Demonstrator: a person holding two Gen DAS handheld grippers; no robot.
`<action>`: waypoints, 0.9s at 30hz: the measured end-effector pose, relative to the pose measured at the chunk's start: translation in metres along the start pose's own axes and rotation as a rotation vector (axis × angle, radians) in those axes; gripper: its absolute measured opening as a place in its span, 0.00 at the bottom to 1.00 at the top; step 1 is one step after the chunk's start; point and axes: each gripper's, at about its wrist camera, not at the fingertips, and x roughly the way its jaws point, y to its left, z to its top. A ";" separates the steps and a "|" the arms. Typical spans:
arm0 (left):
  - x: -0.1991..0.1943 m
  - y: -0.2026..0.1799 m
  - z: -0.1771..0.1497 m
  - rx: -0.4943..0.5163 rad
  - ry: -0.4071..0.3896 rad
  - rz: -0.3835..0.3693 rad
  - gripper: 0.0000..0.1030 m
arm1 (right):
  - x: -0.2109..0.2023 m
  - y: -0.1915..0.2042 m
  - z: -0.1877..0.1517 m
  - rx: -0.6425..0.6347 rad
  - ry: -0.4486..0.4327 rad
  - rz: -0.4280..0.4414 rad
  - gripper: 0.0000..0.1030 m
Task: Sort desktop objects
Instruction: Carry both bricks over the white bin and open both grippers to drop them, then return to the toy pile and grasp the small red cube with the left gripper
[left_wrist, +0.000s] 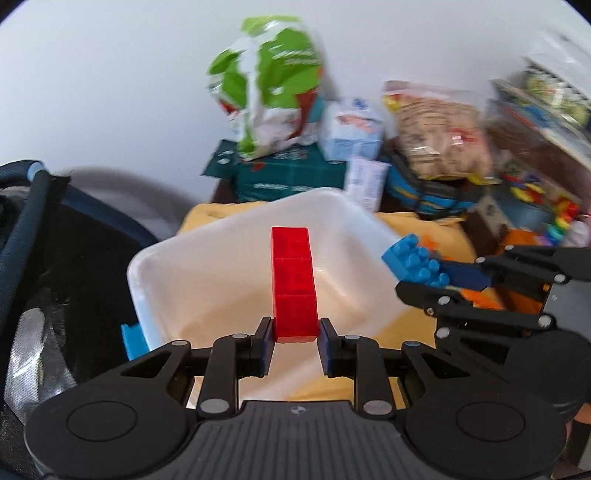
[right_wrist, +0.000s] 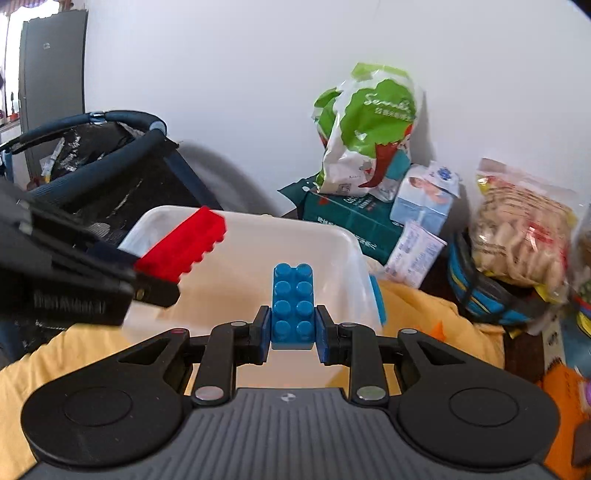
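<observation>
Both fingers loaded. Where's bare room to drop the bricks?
The white bin looks bare inside, walled all round. Yellow cloth between bin and left gripper is open too. Crowded behind: green bag, teal box, snack bags.

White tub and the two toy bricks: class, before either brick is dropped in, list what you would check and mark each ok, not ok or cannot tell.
1. Left gripper holds the red brick between both fingers: ok.
2. Right gripper holds the blue brick between both fingers: ok.
3. White tub sits open-topped with no lid: ok.
4. Red brick is over the tub opening: ok.
5. Blue brick is over the opening: ok in the right wrist view; in the left view it looks near the rim, so cannot tell for sure.
6. The two grippers are apart from each other: ok.
</observation>
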 end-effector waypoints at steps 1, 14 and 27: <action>0.006 0.004 0.002 -0.007 0.014 0.009 0.27 | 0.013 0.000 0.003 0.000 0.020 0.003 0.27; -0.018 0.009 -0.020 0.000 0.006 -0.080 0.41 | 0.009 -0.009 -0.016 0.018 0.017 0.042 0.36; 0.011 -0.007 -0.145 0.146 0.267 -0.073 0.47 | -0.059 0.018 -0.141 0.036 0.163 0.121 0.43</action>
